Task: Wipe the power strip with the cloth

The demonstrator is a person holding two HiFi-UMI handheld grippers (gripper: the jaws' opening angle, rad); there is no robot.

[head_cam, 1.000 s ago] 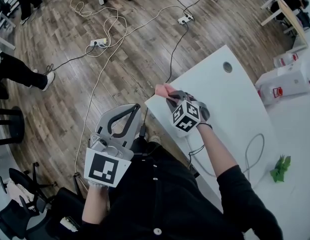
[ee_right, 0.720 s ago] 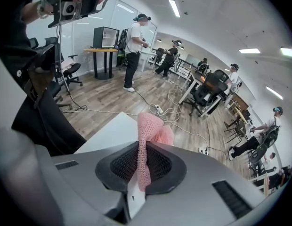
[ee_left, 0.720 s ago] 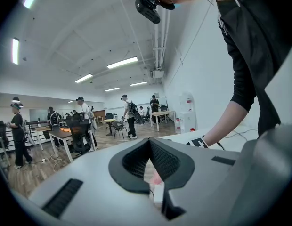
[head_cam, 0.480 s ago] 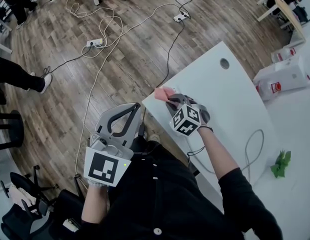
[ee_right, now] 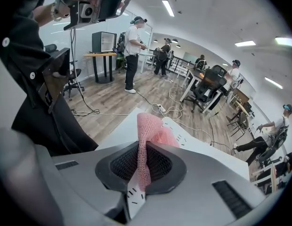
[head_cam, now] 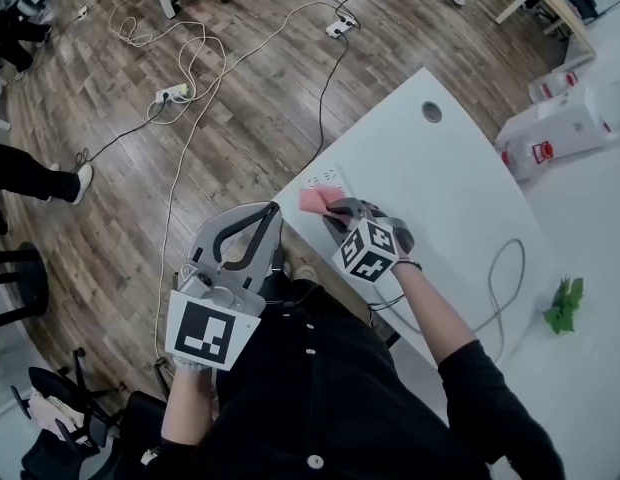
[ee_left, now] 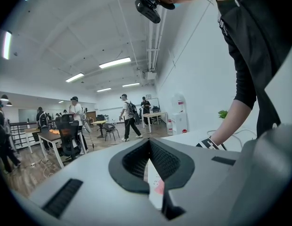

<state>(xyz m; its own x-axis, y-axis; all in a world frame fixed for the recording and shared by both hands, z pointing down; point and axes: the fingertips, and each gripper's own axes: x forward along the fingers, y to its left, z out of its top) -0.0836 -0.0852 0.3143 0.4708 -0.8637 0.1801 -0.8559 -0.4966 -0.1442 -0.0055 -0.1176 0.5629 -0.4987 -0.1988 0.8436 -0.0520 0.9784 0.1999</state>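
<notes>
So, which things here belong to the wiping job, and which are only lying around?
For the job: pink cloth, in the right gripper; white power strip on the table corner.
Lying about: green leafy item, white boxes, cable loop; floor power strips.

Right gripper [ee_right: 141,166]: jaws are seen closed on a pink knitted cloth [ee_right: 148,131], pinched upright between the pads. The free end of the cloth is draped forward onto a white power strip [ee_right: 184,138], whose socket slots are visible just beside it. The strip is laid on a white table [ee_right: 118,132] near its corner. Beyond, cables [ee_right: 176,111] are strewn over a wooden floor [ee_right: 106,98]; a standing person [ee_right: 133,55] and a black office chair [ee_right: 206,86] are noted.
</notes>
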